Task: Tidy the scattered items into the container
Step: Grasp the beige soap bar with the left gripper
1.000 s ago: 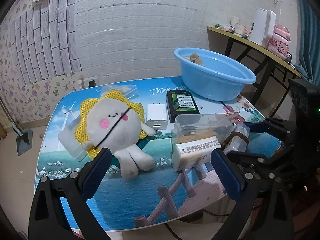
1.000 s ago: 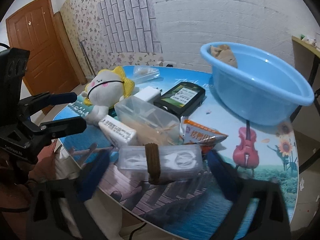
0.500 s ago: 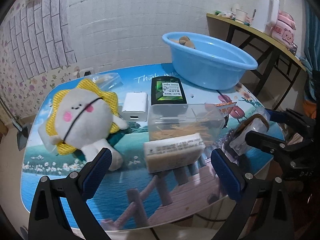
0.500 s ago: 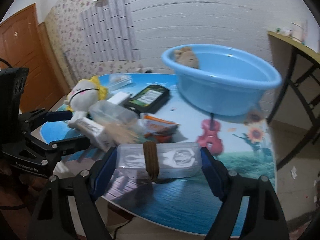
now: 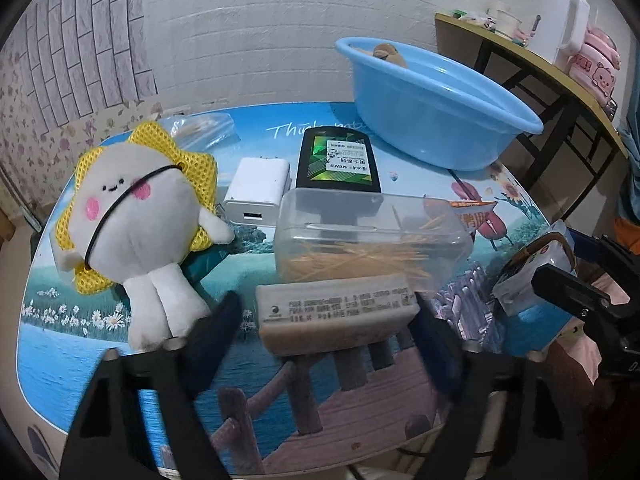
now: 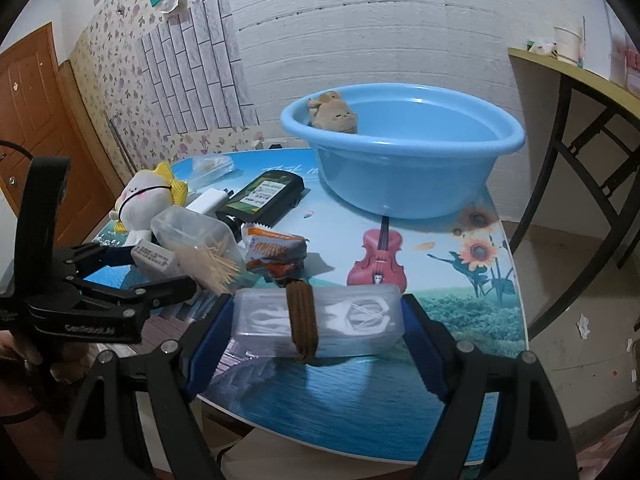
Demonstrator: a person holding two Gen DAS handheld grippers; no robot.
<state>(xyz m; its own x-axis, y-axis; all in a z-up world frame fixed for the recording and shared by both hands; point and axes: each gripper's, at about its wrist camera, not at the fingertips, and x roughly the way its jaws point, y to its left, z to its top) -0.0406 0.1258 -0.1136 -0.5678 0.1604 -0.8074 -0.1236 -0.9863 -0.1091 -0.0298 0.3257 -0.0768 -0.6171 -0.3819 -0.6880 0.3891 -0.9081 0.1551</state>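
Note:
My right gripper [image 6: 318, 330] is shut on a clear floss-pick box [image 6: 320, 322] bound with a brown band, held above the table's front edge. The blue basin [image 6: 404, 152] stands beyond it with a brown plush toy [image 6: 332, 114] inside. My left gripper [image 5: 326, 334] is open, its blue fingers either side of a beige bar [image 5: 338, 316] lying on the table. Behind the bar lie a clear toothpick box [image 5: 368, 240], a black-green pack [image 5: 338, 160], a white charger [image 5: 258, 192] and a sun plush [image 5: 136, 216]. The basin also shows in the left wrist view [image 5: 432, 100].
An orange snack packet [image 6: 276, 252] lies by the toothpick box. A clear plastic bag [image 5: 200, 128] lies at the table's far edge. A wooden side table [image 5: 532, 64] with a kettle and cups stands to the right. A wall runs behind the table.
The right gripper has lifted the floss-pick box off the table and turned toward the basin. The left gripper has moved forward and narrowed around the beige bar.

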